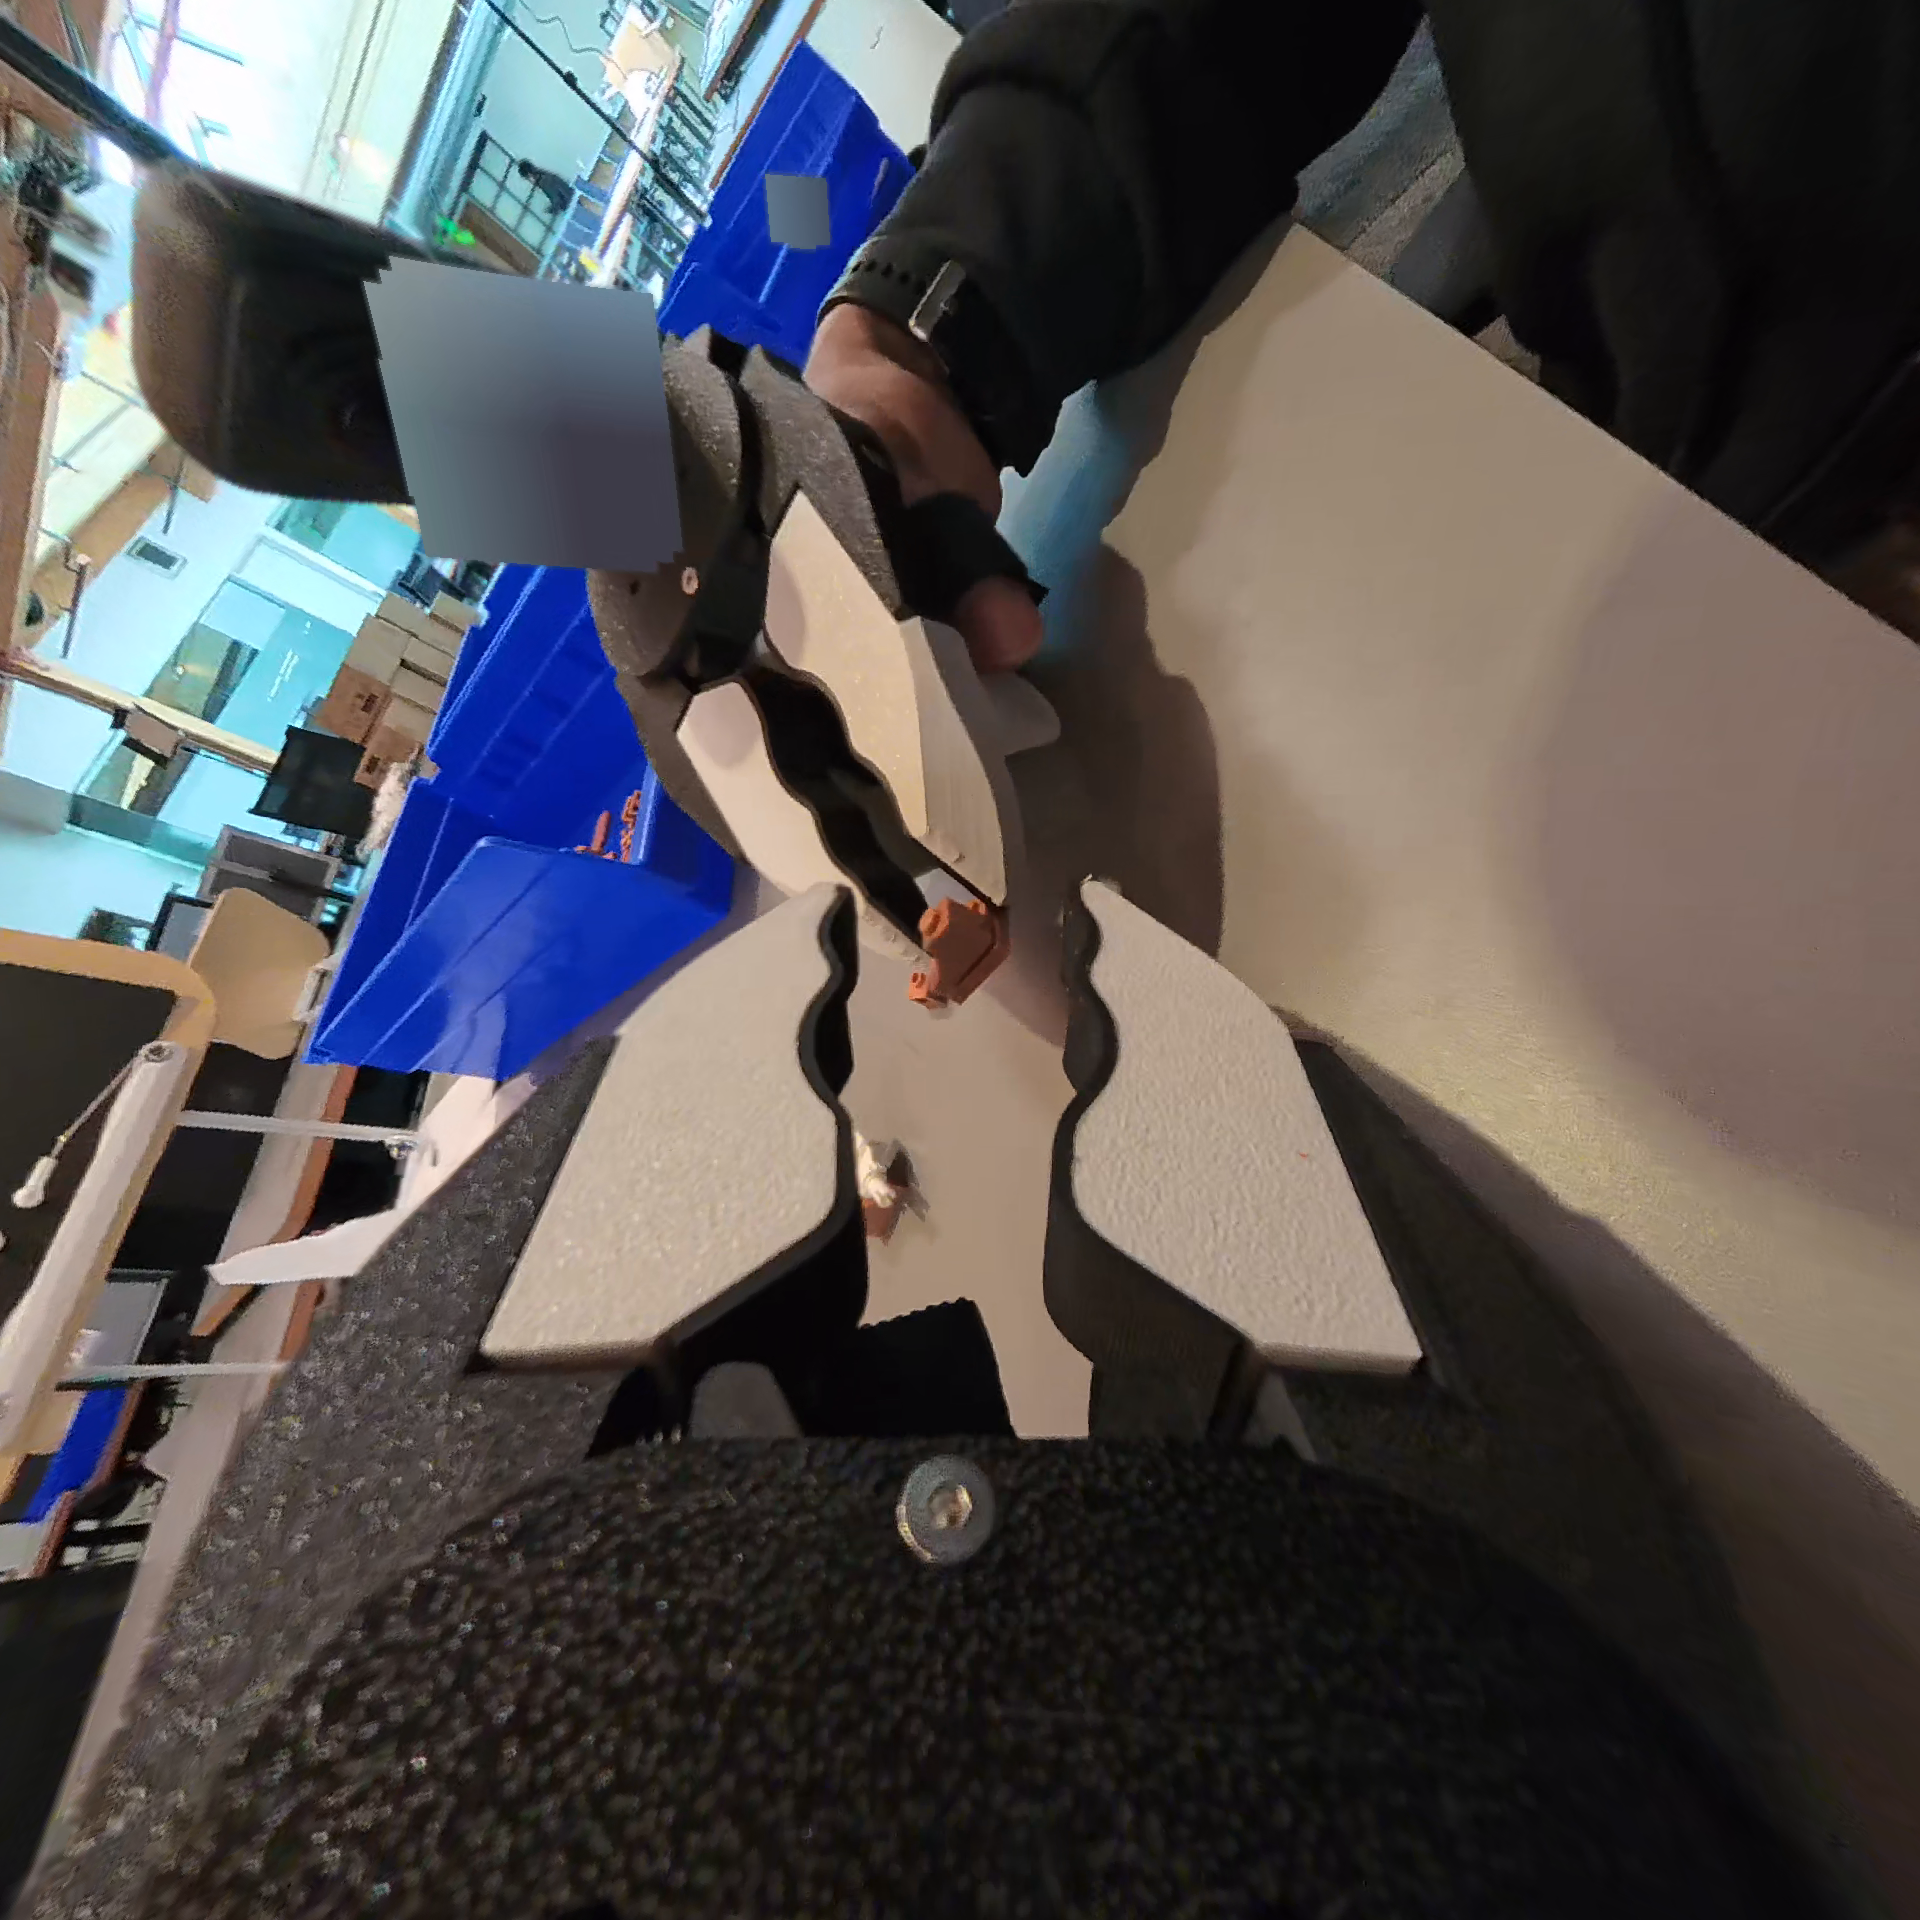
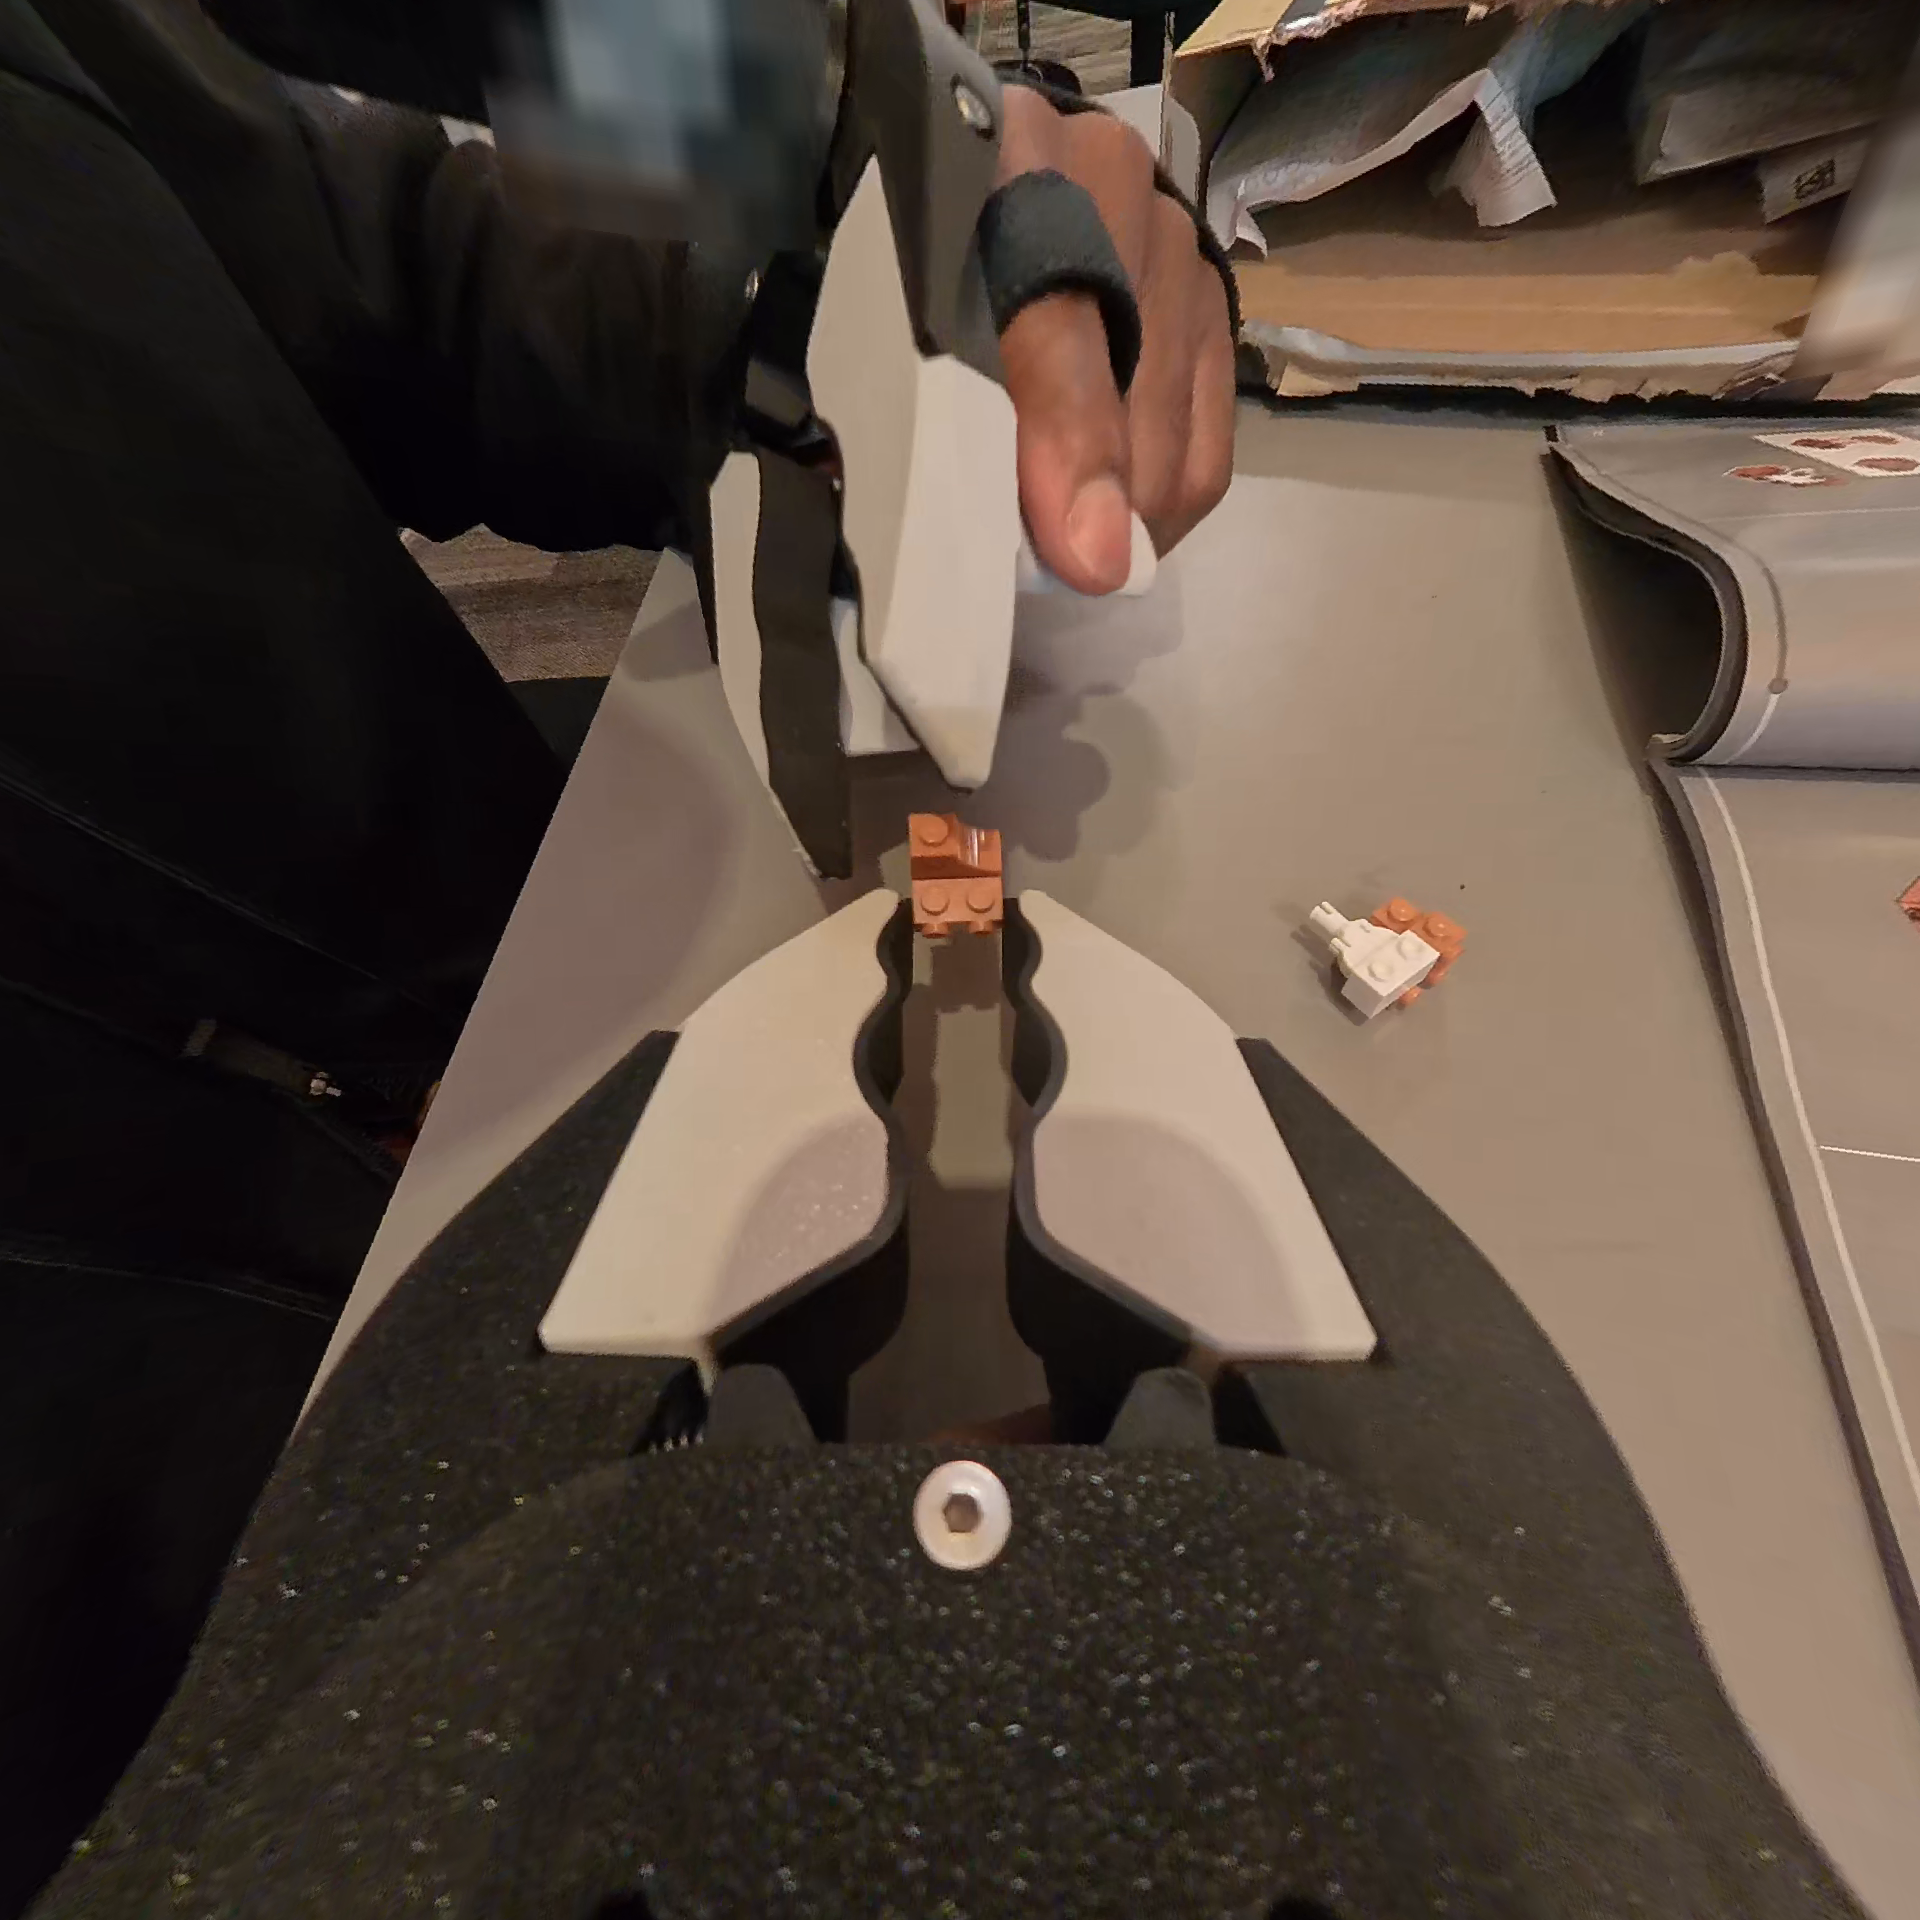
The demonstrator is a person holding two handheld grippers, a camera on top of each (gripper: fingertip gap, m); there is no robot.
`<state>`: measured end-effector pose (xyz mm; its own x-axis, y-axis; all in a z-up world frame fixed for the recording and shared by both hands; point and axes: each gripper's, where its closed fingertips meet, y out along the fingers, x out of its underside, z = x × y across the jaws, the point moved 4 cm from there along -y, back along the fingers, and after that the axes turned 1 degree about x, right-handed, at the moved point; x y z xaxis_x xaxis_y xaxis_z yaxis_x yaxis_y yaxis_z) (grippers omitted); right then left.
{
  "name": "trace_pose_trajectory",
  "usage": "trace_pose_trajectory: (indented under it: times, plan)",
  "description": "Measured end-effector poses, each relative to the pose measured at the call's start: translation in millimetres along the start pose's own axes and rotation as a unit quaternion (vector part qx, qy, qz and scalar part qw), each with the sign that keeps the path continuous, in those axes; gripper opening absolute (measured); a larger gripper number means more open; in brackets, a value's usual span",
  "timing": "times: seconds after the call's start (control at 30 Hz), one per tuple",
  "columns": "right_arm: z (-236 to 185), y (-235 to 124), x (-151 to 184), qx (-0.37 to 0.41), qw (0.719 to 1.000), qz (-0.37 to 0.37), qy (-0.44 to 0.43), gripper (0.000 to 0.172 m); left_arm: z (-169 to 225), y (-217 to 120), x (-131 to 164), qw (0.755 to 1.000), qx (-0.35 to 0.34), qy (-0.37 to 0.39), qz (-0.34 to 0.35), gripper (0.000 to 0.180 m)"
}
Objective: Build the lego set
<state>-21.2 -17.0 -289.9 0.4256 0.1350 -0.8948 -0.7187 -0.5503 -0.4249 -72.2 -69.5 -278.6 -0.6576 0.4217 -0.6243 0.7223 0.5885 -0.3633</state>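
The right gripper [image 2: 958, 914] is clenched on a small orange brick assembly [image 2: 956, 878], its 2 fingertips pressed against the lower studded piece from either side while the upper piece, with a sloped face, juts out past the tips above the grey table [image 2: 1351, 1195]. In the left wrist view the same assembly [image 1: 954, 951] shows at the tip of that gripper [image 1: 961, 914], held clear of the white tabletop [image 1: 1507, 727]. The left gripper [image 1: 961, 904] stands released, its 2 fingers spread on either side of the orange assembly with a gap on both sides and nothing between the pads pressing. In the right wrist view the left gripper's fingers [image 2: 935, 623] point down just above the orange assembly, not touching it, with a person's hand [image 2: 1112, 343] on its handle. A second small assembly of white and orange bricks [image 2: 1387, 956] lies on the table well to the right of the held one. A grey mat [image 2: 1818, 644] with a curled edge lies farther right, and an open cardboard box [image 2: 1507, 281] of papers sits behind. Blue bins [image 1: 520, 956] stand beyond the table edge.
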Motion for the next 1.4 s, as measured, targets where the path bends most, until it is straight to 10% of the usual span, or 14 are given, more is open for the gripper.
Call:
trace_pose_trajectory:
  times: [1.07, 1.4]
  plan:
    - [-0.5, -7.7, -10.4, -0.028, 0.998, 0.056, 0.028, 0.015, -5.3, 2.9, -0.7, 0.998, -0.048, -0.014, 0.037, 0.015]
    - [-4.1, -11.2, -15.0, -0.024, 0.997, 0.073, -0.005, 0.016, -8.7, -9.4, -6.9, 0.993, -0.076, -0.043, 0.078, 0.038]
